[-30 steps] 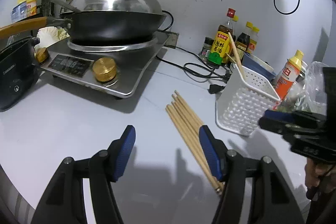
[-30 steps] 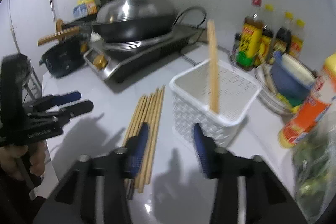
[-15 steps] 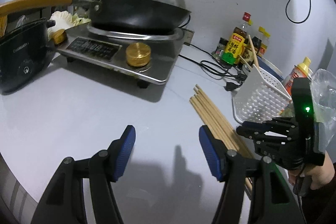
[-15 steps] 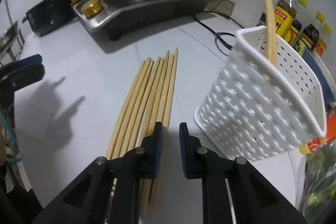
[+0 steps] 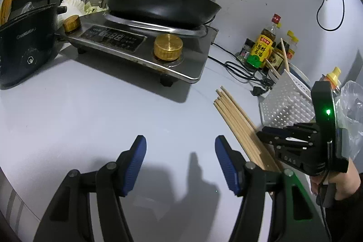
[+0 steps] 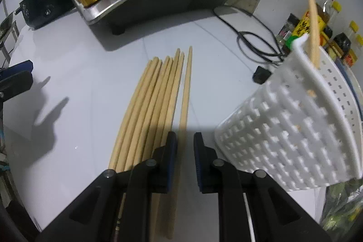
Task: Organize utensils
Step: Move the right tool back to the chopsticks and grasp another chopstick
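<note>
Several wooden chopsticks [image 6: 154, 106] lie side by side on the white counter, also visible as a bundle of chopsticks [image 5: 238, 126] in the left wrist view. The rightmost chopstick [image 6: 186, 87] runs down into the narrow gap of my right gripper [image 6: 185, 144], whose pads stand close on either side without visibly pressing it. A white perforated basket [image 6: 290, 128] stands just right of it, with one chopstick [image 6: 314, 24] upright inside. My left gripper [image 5: 180, 160] is open over bare counter, left of the bundle. The right gripper [image 5: 261, 135] shows there with its tips at the bundle's near end.
An induction cooker [image 5: 136, 44] with a lidded wok [image 5: 163, 1] fills the back left, beside a black pot [image 5: 25, 49]. Sauce bottles [image 5: 263, 47] and a black cable [image 5: 240, 69] sit behind the basket [image 5: 283, 103]. A plastic bag [image 5: 351, 110] is at the far right.
My right gripper has come down to the chopsticks and its jaws have narrowed from wide apart to a slim gap around the rightmost one. My left gripper has sunk and shifted, still open.
</note>
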A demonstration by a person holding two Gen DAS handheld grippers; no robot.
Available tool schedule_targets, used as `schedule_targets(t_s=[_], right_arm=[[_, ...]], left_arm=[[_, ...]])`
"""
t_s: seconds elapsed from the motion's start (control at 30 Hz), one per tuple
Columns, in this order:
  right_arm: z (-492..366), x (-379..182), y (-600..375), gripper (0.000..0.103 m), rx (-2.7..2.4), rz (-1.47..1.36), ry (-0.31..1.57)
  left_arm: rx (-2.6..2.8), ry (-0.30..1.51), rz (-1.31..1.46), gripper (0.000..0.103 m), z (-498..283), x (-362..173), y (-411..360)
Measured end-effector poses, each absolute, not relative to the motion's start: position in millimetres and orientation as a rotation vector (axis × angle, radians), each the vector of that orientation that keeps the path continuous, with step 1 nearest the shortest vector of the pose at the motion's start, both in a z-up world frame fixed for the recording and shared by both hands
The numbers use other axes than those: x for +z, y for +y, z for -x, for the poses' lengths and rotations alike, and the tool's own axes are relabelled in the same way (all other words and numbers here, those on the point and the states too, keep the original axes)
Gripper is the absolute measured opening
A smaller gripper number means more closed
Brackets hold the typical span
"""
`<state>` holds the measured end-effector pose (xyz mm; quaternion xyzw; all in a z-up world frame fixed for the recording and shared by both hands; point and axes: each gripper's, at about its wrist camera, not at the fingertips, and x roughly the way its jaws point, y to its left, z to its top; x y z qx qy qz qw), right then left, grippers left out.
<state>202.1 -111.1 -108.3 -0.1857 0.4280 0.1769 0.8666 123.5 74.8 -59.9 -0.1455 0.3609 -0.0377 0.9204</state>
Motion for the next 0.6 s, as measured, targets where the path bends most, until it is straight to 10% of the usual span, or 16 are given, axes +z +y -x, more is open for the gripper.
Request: schedule_targets(t_s=[0.6], right_arm=[[-217.4,-108.5,-116.1,0.006,0.471,0.249,0.887]], left_arm=[[-0.059,0.775,0.313,0.063,-120.9,-64.5,69.7]])
